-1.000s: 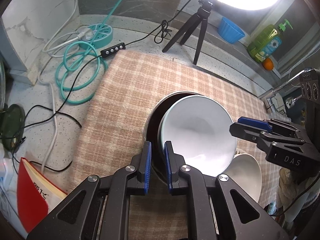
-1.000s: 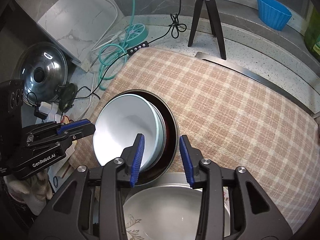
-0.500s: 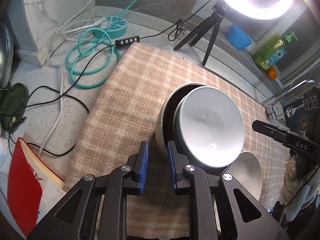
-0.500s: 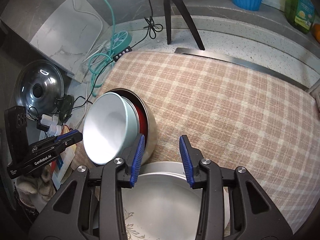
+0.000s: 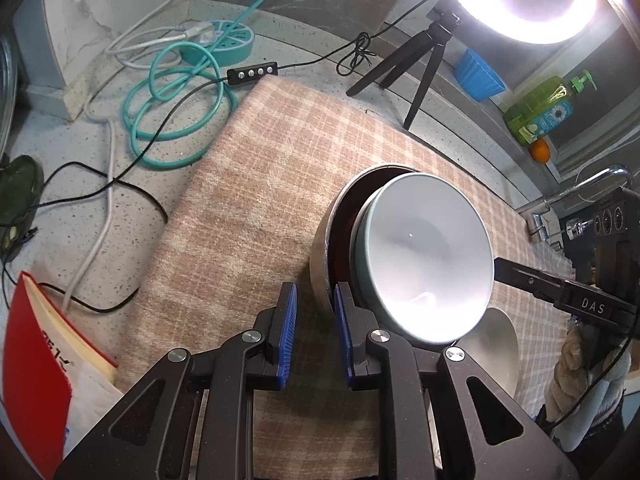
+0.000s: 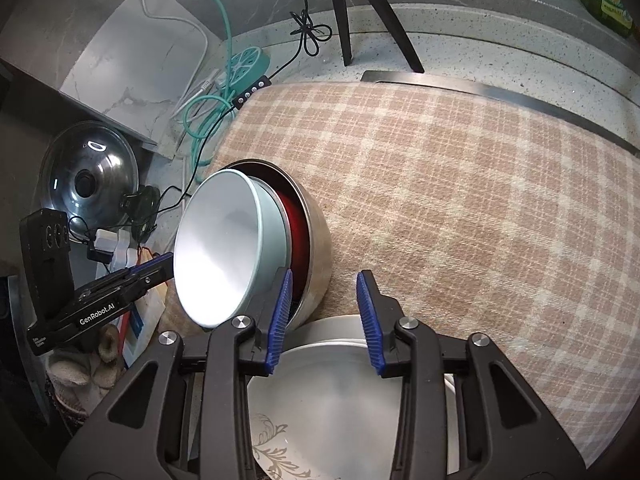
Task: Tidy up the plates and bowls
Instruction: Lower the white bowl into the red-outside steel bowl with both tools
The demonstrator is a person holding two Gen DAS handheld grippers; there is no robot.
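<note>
A pale blue bowl [image 5: 428, 256] sits nested in a steel bowl [image 5: 324, 248] with a dark red bowl between them, on a plaid cloth [image 5: 280, 168]. The stack is tipped on its side. My left gripper [image 5: 314, 320] is open beside the steel bowl's rim, empty. In the right wrist view the same pale blue bowl [image 6: 224, 248] and steel bowl [image 6: 316, 248] lie left of my right gripper [image 6: 322, 316], which is open and empty. A white plate [image 6: 332, 400] with a leaf pattern lies under the right gripper; it also shows in the left wrist view [image 5: 496, 344].
A ring light on a black tripod [image 5: 416, 60] stands at the cloth's far edge. Teal and black cables [image 5: 176, 112] lie to the left. A red book [image 5: 36, 376] is at the near left. A pot lid [image 6: 88, 176], a blue cup [image 5: 480, 76] and a green soap bottle [image 5: 540, 108] stand around.
The nested bowls have tipped further onto their side. My left gripper opened and came off the steel bowl's rim. My right gripper drew back over the white plate.
</note>
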